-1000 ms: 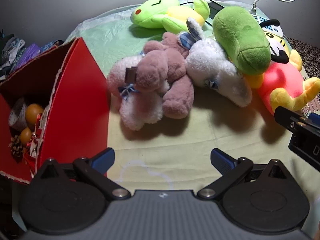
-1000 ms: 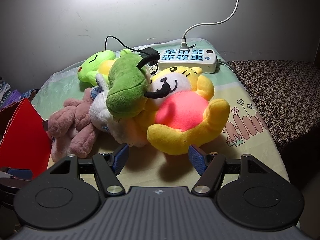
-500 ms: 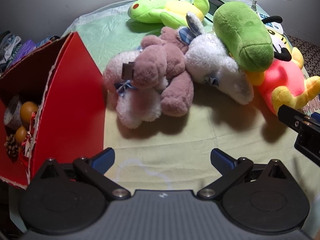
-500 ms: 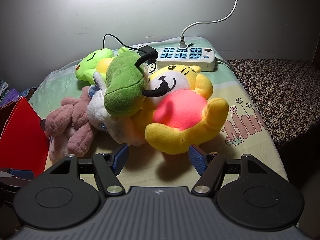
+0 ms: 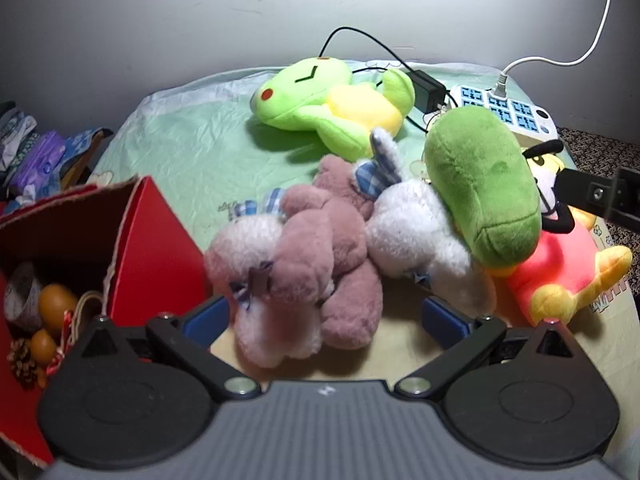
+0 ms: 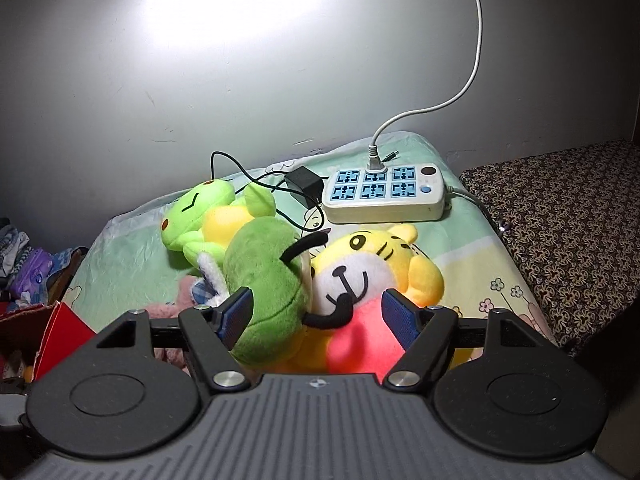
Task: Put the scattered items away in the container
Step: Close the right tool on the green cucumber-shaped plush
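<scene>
Several plush toys lie heaped on a green sheet. My left gripper (image 5: pixel 324 316) is open, its blue fingers either side of a pink and white plush bunny (image 5: pixel 296 272). A white plush (image 5: pixel 416 240) lies to its right under a dark green plush (image 5: pixel 480 184). A light green frog (image 5: pixel 324 100) lies behind. My right gripper (image 6: pixel 316 316) is open, its jaws around the dark green plush (image 6: pixel 268 280) and the yellow tiger with a pink belly (image 6: pixel 360 280). The red cardboard box (image 5: pixel 156 248) stands at the left in the left wrist view.
The box holds orange balls (image 5: pixel 56 300), a pine cone and a paper cup. A white power strip (image 6: pixel 384 196) with a white cord and a black adapter (image 6: pixel 304 184) lie at the back by the wall. A patterned brown surface (image 6: pixel 560 220) is at the right. Folded cloths (image 5: pixel 32 152) lie at the far left.
Both grippers moved forward towards the toys. The left one now has the pink bunny between its fingers, the right one has the green plush and the tiger. Both stayed open.
</scene>
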`<action>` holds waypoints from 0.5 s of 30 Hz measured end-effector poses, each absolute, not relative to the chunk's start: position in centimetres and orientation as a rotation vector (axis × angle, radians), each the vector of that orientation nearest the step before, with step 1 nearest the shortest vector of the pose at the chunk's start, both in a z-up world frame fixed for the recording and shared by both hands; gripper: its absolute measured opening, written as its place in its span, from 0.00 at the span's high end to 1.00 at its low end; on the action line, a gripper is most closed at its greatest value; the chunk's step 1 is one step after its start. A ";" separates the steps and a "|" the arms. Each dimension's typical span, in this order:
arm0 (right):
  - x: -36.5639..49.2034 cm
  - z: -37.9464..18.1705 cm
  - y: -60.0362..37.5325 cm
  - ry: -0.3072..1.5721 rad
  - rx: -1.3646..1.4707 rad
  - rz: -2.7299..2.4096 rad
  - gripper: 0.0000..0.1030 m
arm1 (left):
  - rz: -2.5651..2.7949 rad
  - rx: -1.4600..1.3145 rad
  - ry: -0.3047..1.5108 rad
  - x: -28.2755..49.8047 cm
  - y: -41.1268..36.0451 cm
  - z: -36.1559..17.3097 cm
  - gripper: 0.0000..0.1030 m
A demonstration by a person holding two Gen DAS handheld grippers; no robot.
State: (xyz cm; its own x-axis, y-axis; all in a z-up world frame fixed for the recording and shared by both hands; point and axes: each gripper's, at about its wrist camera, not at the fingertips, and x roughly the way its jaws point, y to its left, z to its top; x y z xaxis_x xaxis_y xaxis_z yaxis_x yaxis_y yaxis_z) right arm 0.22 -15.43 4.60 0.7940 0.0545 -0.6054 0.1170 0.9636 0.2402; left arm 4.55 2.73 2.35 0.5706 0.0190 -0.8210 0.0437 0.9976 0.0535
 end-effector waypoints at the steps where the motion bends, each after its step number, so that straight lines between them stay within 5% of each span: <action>1: 0.7 4.4 -15.3 0.655 0.267 -0.034 0.28 | -0.038 0.057 0.965 5.1 2.8 2.2 0.02; 15: 4.3 1.3 -16.1 0.763 0.446 0.174 0.30 | -0.239 -0.044 0.849 5.9 2.9 3.2 0.02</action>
State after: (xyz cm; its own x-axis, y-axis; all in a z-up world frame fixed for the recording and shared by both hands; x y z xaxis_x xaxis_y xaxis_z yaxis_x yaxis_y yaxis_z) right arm 4.27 -16.05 1.28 0.7141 0.3102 -0.6276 0.0077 0.8929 0.4501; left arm 5.86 2.90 3.21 0.6360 -0.2266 -0.7377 0.1914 0.9724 -0.1338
